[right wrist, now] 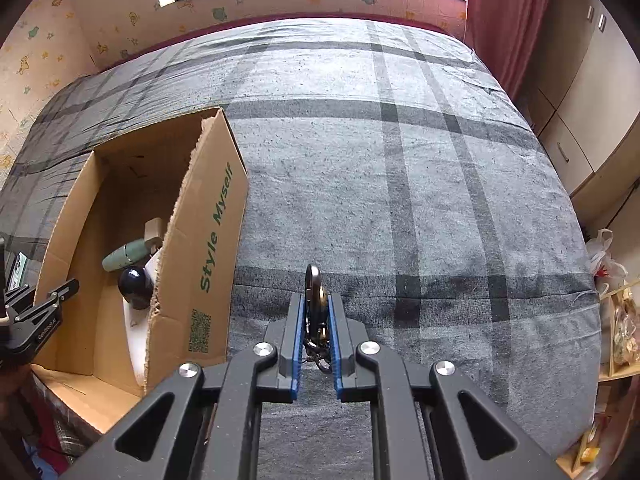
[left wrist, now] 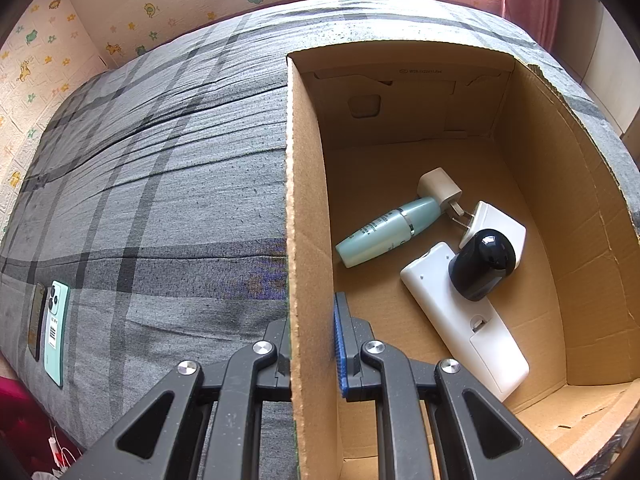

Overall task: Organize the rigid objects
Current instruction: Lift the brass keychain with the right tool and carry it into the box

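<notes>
Left gripper [left wrist: 314,344] clamped brown cardboard box [left wrist: 308,200] wall — steadying it. Right gripper [right wrist: 315,316] closed on metal carabiner keyring [right wrist: 313,300], apparently for boxing.

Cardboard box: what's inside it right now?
Inside the cardboard box: a teal bottle, a beige plug, a white charger and a white remote with a black rounded object on it. The near wall hides the near corner.
</notes>
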### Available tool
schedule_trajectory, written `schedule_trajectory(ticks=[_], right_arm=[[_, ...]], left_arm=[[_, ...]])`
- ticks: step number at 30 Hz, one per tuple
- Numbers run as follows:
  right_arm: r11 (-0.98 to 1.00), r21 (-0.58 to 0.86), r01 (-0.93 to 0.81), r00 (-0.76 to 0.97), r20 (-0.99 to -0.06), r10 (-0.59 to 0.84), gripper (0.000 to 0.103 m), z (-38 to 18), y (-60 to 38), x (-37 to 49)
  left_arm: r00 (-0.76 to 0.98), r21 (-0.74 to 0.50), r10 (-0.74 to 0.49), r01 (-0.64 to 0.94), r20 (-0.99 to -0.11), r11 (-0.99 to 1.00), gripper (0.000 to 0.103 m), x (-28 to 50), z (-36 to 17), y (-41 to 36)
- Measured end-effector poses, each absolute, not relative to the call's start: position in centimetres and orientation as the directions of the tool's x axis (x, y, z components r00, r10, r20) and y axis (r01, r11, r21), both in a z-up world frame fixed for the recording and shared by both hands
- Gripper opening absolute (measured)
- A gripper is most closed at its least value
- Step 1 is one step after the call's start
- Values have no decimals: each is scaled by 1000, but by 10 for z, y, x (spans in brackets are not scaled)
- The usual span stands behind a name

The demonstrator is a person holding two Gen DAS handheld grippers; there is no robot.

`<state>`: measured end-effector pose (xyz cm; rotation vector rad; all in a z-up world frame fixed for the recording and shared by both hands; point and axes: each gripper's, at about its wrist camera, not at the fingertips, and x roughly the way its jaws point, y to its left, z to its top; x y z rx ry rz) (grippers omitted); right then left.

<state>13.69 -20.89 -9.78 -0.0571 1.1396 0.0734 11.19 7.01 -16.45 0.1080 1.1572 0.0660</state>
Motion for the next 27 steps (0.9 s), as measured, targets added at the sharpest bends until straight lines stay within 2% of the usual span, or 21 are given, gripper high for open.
schedule_trajectory(ticks=[19,27], right_arm=[[980,-29,-197,522,-849,80,11,-8,-156,146],[962,-15,-272,528,-838,136,11,3,-121,149]], left_arm=[[400,115,105,3,-911,993,14,113,-165,71],[400,113,102,4,-911,994,14,113,-165,71]])
